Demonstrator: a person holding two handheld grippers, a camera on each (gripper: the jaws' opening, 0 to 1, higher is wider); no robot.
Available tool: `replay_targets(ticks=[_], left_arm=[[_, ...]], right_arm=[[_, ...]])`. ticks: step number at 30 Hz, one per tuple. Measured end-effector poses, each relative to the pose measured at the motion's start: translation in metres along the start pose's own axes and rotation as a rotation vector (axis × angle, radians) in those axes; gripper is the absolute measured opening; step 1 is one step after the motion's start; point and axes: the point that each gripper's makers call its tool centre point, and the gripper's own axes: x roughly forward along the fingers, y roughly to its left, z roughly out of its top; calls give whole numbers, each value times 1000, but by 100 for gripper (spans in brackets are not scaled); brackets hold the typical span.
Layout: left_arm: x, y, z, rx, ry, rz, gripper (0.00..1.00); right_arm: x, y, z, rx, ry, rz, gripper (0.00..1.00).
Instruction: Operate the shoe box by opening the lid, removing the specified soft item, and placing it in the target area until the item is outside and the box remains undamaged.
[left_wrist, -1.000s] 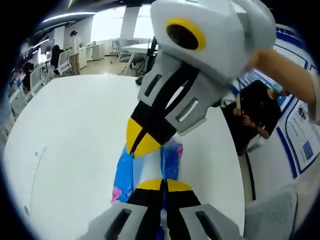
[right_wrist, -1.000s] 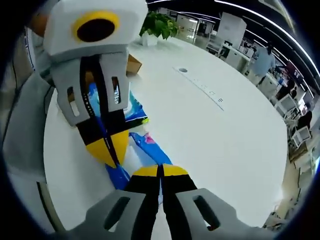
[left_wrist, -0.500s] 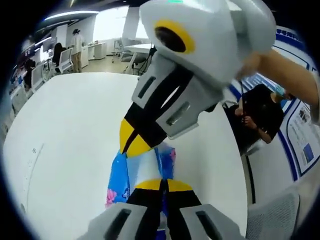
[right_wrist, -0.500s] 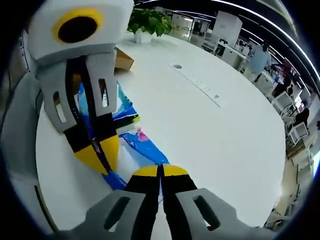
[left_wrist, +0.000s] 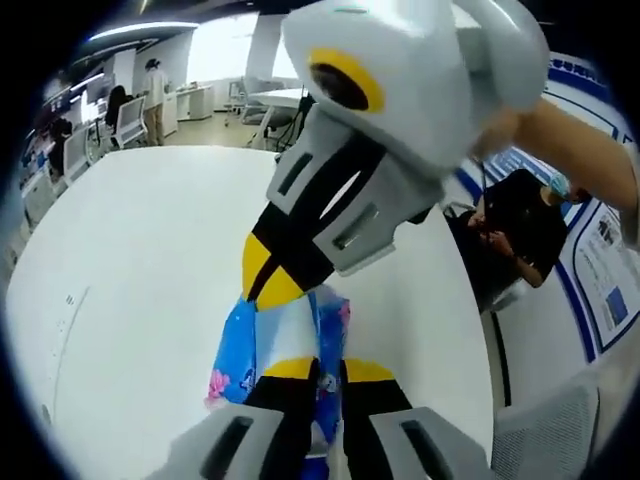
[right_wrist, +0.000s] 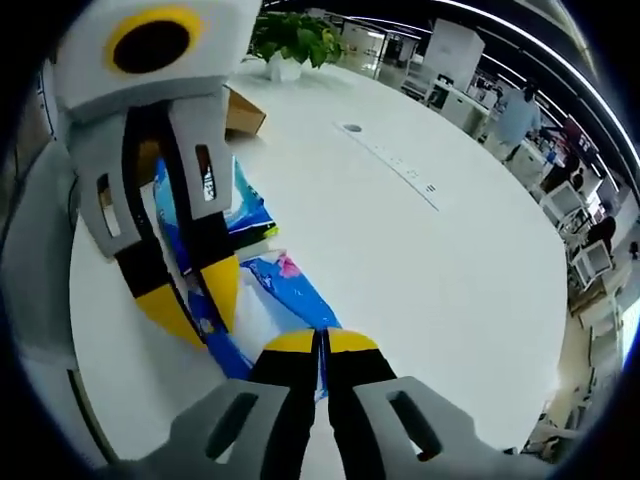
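A blue soft cloth (left_wrist: 235, 345) with pink flowers hangs over the white table (left_wrist: 140, 250), stretched between both grippers. My left gripper (left_wrist: 328, 368) has its jaws a little apart, with cloth lying in the gap. From the upper right my right gripper (left_wrist: 268, 280) comes down, its yellow tips pinched on the cloth's far end. In the right gripper view, my right gripper (right_wrist: 320, 343) is shut on the cloth (right_wrist: 300, 290). Up and left of it, my left gripper (right_wrist: 195, 300) shows spread tips. A brown cardboard shoe box (right_wrist: 245, 110) lies behind it on the table (right_wrist: 450, 260).
A potted plant (right_wrist: 300, 35) stands at the table's far end beyond the box. A strip of sockets (right_wrist: 400, 170) runs along the tabletop. A seated person in black (left_wrist: 520, 225) is past the table's right edge. Office chairs and desks line the background.
My left gripper's jaws have parted from shut to slightly open around the cloth. My right gripper stays shut on the cloth and has barely shifted.
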Motion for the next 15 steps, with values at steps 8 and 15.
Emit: replay_targets(ticks=[8,15], left_arm=[[-13,-6,6,33,-17,13,15],[-31,-18,12,53,-45,25,18]], right_arm=[[-10,-1,3,-5,0,-21,10],[-24,0,13,13,-23,-59,16]])
